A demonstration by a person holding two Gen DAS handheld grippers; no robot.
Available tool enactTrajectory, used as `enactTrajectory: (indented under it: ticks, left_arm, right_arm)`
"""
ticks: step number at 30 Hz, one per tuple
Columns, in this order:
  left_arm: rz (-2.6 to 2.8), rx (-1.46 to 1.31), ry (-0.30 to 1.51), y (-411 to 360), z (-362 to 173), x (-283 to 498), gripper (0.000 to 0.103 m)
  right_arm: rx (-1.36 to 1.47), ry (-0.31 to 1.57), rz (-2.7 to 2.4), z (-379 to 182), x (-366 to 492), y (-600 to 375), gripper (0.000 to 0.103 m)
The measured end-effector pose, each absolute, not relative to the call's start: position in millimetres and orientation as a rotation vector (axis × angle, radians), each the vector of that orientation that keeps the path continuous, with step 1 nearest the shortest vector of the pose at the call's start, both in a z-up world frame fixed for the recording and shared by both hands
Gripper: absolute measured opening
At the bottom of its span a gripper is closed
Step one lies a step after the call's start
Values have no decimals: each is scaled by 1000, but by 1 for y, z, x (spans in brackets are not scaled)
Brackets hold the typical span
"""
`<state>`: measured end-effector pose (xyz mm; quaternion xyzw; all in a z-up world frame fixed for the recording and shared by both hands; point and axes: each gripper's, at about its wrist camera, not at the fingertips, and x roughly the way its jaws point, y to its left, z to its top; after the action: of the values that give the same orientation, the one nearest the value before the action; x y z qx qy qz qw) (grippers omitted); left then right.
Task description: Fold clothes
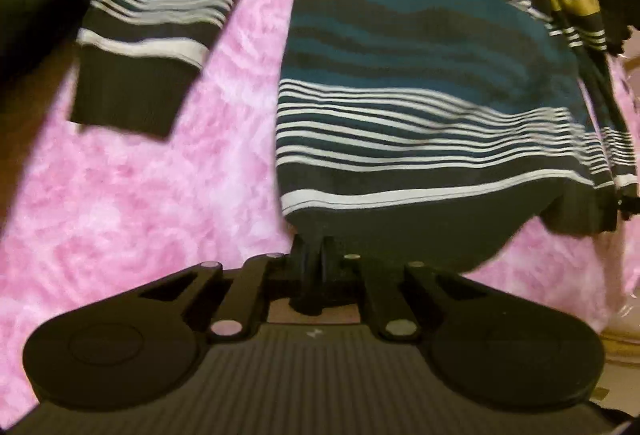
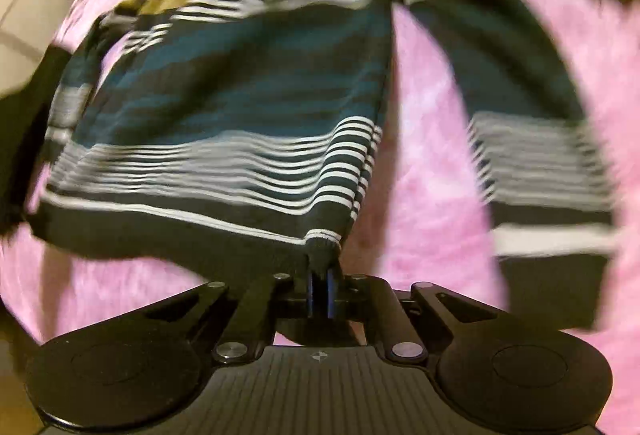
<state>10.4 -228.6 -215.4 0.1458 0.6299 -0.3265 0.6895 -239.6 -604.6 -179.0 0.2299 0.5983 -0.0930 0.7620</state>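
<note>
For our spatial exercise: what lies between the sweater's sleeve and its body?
Only bare pink blanket separates sleeve from body; both wrist views show it.

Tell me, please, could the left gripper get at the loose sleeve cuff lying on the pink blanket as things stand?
Probably not yet: the left gripper is shut on the sweater hem. The sleeve cuff lies clear on the blanket, unobstructed once it lets go.

A fuzzy pink blanket [image 1: 160, 235] is covering the surface, and a striped sweater [image 1: 420, 95] in black, teal, white and mustard is lying on it, its body spreading to the right and one sleeve [image 1: 160, 15] stretching out at the far left.
</note>
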Motion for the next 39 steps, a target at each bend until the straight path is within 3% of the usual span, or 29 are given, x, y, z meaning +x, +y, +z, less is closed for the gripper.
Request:
enactTrajectory:
  ticks: [3,6,9,15,18,19,21,26,33,35,37,39]
  left_arm:
    - [-792,319,1382,-208,-171,-6,2]
    - [-834,346,1350,-196,-137,-42,1]
    - [-856,349,1388,-191,-141,-79,1]
    - [-817,397,1547,-171,-203,-141,2]
    - [-802,440,1576,-172,-212,-146,6]
    - [-790,446,1565,-172,-207,-140,7]
    - [-766,458,1537,-171,-196,-126,26]
    - [-645,450,1423,-179,-183,-61,45]
    - [-471,428,1263,-193,-173,34,64]
    - [-422,421,1216,-197,-170,61,64]
    - [-430,435,1203,-202,-184,88,64]
    - [-451,446,1208,-207,-203,110,64]
  right_arm:
    - [430,1343,-183,-141,-261,-592,3]
    - [419,1411,-212,-144,-297,-567,3]
    - [458,1474,-270,-170,-337,-546,4]
    - [456,1520,-322,-215,-365,-541,6]
    - [382,1476,-359,-204,-353,-551,57]
    - [351,1447,-357,-198,-347,-555,58]
    - [335,1408,-341,-187,-331,-566,58]
    - [323,1313,-249,-173,-269,-594,58]
    - [249,1251,-86,-166,-182,-588,58]
    - [245,1242,-84,-164,-172,-579,58]
    - [241,1239,-105,-166,-165,-569,71]
    - [238,1239,-142,-168,-163,-557,76]
